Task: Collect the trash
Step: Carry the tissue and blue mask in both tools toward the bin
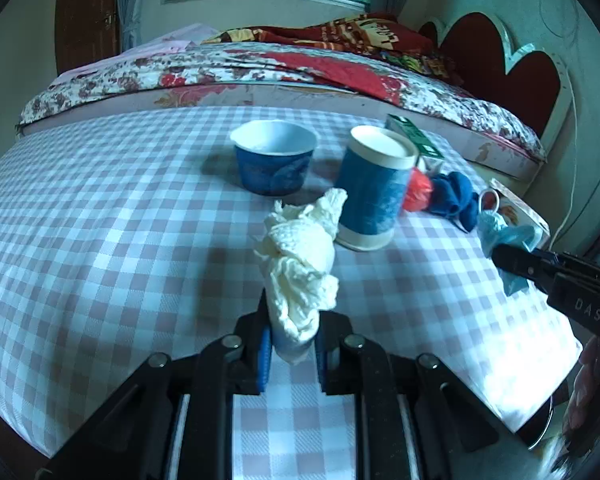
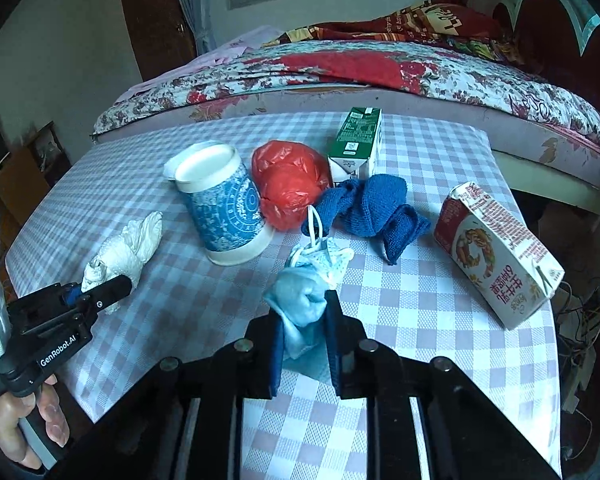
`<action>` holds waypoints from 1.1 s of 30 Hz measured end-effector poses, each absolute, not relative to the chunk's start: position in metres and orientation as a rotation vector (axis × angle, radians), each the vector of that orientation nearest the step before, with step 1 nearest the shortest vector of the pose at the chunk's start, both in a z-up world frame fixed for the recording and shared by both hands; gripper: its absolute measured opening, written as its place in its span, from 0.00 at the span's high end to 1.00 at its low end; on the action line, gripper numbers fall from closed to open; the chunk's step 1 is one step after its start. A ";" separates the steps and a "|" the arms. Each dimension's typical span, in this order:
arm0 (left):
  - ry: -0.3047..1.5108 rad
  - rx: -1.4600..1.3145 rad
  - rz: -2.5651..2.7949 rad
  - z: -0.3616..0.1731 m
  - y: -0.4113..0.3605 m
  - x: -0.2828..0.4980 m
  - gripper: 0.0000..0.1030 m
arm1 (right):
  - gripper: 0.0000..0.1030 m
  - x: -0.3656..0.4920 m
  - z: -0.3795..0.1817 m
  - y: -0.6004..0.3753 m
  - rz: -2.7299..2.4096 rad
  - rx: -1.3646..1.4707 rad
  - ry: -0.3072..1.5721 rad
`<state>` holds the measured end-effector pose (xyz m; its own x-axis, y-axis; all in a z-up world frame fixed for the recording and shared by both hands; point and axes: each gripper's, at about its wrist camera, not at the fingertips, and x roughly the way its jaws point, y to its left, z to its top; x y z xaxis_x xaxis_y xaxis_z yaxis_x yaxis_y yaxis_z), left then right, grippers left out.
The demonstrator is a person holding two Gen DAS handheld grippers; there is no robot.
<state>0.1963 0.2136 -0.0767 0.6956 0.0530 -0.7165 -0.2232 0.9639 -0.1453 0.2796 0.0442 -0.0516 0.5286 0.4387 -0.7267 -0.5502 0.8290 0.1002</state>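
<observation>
My left gripper [image 1: 291,332] is shut on a crumpled white paper towel [image 1: 300,264] and holds it over the checked tablecloth [image 1: 100,240]; it also shows in the right wrist view [image 2: 120,252]. My right gripper [image 2: 303,320] is shut on a crumpled light-blue face mask [image 2: 304,288], which also shows at the right of the left wrist view [image 1: 500,232]. Other trash lies on the table: a red plastic bag [image 2: 288,188], a blue cloth [image 2: 376,208], a green carton [image 2: 358,144] and a red-and-white milk carton [image 2: 496,248].
A tall blue paper cup [image 1: 370,192] stands mid-table and a short blue bowl-cup [image 1: 274,160] behind it. A bed with a floral quilt [image 1: 260,68] runs along the far edge. The table's right edge drops off beside the milk carton, with cables [image 2: 580,320] below.
</observation>
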 end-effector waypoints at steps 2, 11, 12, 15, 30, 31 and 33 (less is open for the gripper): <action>0.778 -0.214 0.147 -0.072 0.207 0.190 0.82 | 0.81 0.271 -0.047 0.039 0.595 -0.139 0.812; 0.745 -0.184 0.093 -0.053 0.175 0.158 0.82 | 0.81 0.232 -0.027 0.008 0.593 -0.119 0.771; 0.745 -0.182 0.086 -0.052 0.172 0.155 0.82 | 0.81 0.228 -0.024 0.003 0.592 -0.112 0.766; 0.744 -0.175 0.066 -0.049 0.159 0.146 0.82 | 0.81 0.217 -0.018 -0.010 0.585 -0.096 0.752; 0.730 -0.101 -0.102 -0.033 0.069 0.120 0.82 | 0.81 0.168 -0.006 -0.105 0.467 -0.025 0.711; 0.730 -0.096 -0.117 -0.032 0.063 0.120 0.82 | 0.81 0.165 -0.006 -0.114 0.452 -0.023 0.709; 0.730 -0.088 -0.138 -0.031 0.050 0.120 0.82 | 0.81 0.161 -0.008 -0.127 0.435 -0.012 0.711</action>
